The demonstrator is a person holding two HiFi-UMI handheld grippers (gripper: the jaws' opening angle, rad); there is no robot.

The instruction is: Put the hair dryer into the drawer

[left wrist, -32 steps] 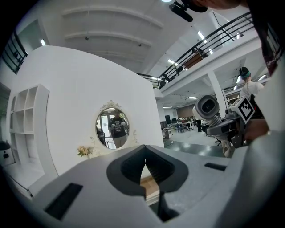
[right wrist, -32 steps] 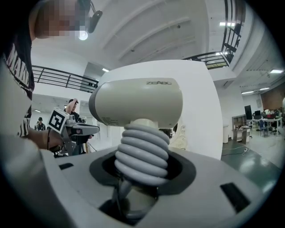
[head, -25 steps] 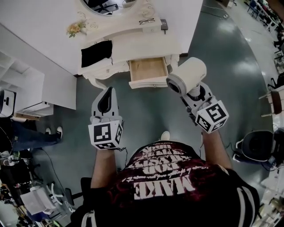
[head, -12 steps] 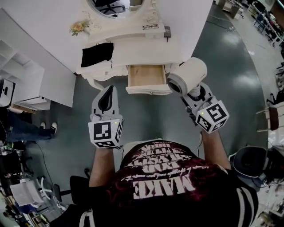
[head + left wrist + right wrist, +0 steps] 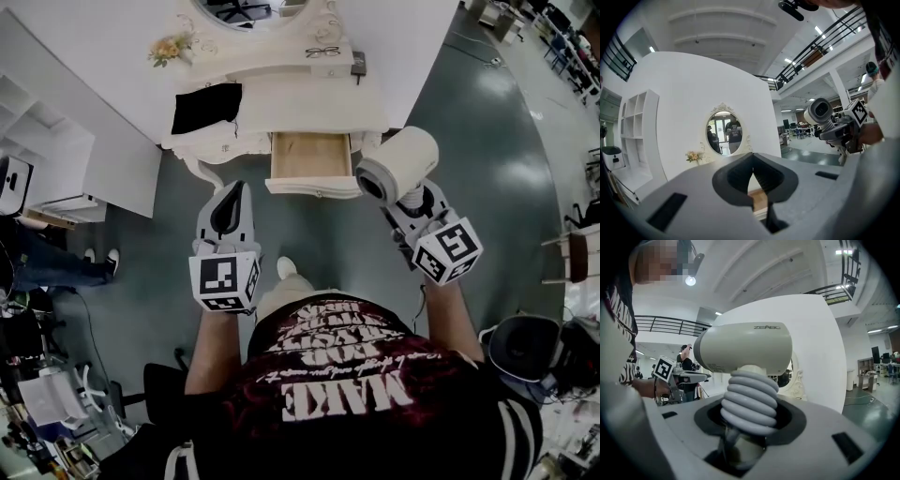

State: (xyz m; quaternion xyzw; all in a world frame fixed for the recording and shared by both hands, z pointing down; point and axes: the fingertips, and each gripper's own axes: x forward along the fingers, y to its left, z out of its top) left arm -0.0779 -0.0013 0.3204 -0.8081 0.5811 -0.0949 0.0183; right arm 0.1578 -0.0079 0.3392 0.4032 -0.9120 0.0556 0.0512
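Head view: right tongs [image 5: 411, 197] pinch hair dryer [image 5: 398, 164] near open drawer [image 5: 314, 187]; left tongs [image 5: 235, 188] closed.

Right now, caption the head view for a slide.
Right gripper holds a hair dryer near the vanity's open drawer; left gripper shut, empty.

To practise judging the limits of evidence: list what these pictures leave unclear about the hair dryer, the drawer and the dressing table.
Hair dryer handle's lower end: right gripper view, sunk between the right gripper's jaws; head view, under the barrel.
Drawer's back part: head view, under the tabletop; left gripper view, a sliver past the left gripper.
Dark item beside the glasses: head view, too small.
Mirror: head view, cut by the top edge.
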